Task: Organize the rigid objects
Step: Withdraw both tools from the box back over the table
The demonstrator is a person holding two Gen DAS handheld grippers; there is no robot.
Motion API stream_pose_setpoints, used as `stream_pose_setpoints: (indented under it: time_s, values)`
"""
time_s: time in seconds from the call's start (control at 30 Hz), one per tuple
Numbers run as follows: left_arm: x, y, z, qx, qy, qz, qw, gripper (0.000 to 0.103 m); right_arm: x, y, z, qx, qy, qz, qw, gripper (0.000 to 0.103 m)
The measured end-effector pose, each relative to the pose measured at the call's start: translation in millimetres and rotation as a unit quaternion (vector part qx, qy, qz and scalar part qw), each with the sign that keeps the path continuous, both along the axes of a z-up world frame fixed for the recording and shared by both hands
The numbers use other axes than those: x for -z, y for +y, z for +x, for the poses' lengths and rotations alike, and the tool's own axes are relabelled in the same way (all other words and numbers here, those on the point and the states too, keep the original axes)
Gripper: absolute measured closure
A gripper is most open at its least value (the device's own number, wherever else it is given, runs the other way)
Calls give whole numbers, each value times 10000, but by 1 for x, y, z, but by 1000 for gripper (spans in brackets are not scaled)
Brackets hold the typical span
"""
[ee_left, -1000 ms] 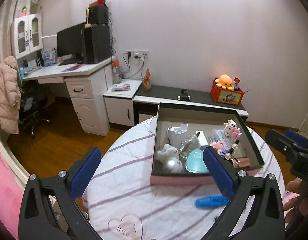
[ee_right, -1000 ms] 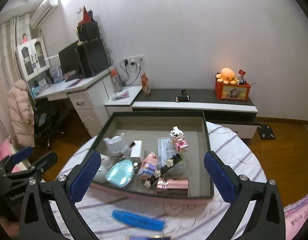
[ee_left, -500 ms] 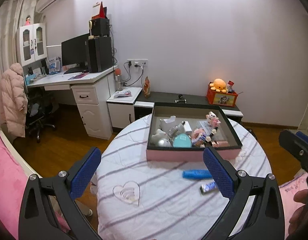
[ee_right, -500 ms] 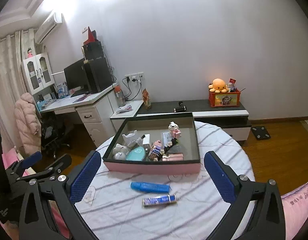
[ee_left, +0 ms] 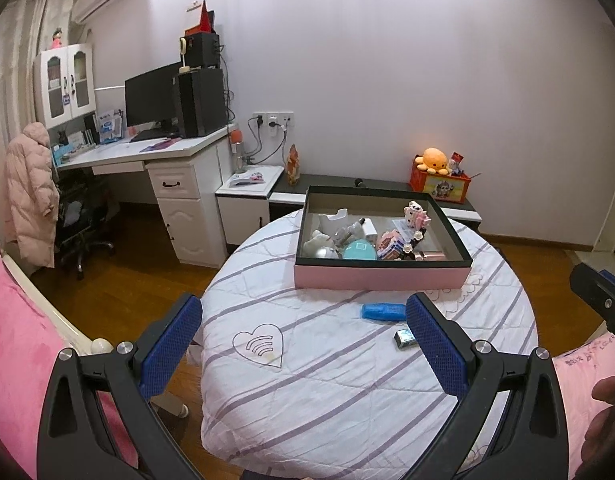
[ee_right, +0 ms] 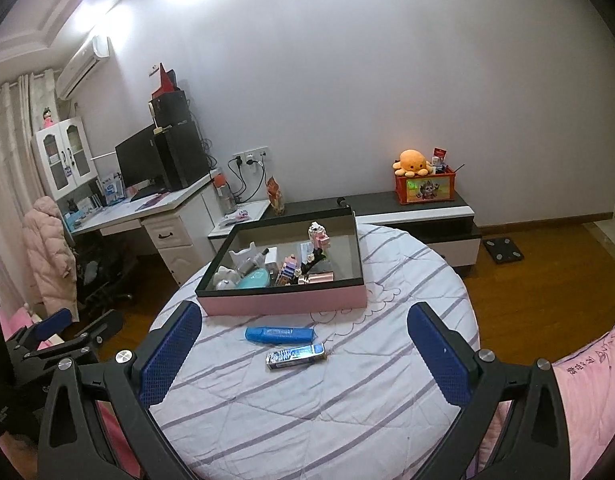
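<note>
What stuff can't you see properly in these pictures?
- Small shiny packet: the left wrist view shows it partly hidden behind the left gripper's right finger.
- Its printed words: too small to read in the right wrist view.
- Things low in the pink box: its near wall hides them in both views.
- Right gripper: open, holding nothing.
</note>
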State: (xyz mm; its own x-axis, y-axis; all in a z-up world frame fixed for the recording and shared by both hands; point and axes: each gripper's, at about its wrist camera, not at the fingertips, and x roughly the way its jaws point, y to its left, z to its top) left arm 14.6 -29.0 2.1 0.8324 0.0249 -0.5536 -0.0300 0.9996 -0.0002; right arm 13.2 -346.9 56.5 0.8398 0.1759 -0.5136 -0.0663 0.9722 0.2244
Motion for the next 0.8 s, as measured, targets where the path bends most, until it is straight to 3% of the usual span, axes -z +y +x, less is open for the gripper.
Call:
stream_pose_setpoints:
  time_s: [0.57,0.8]
  values:
    - [2,16,-5,-84,-12,-90,9999,0,-7,29,-10,-182,-106,-400,9990,0]
    - [26,15,13,-49,292,-71,9995,0,35,37,15,-302,529,-744,9954,0]
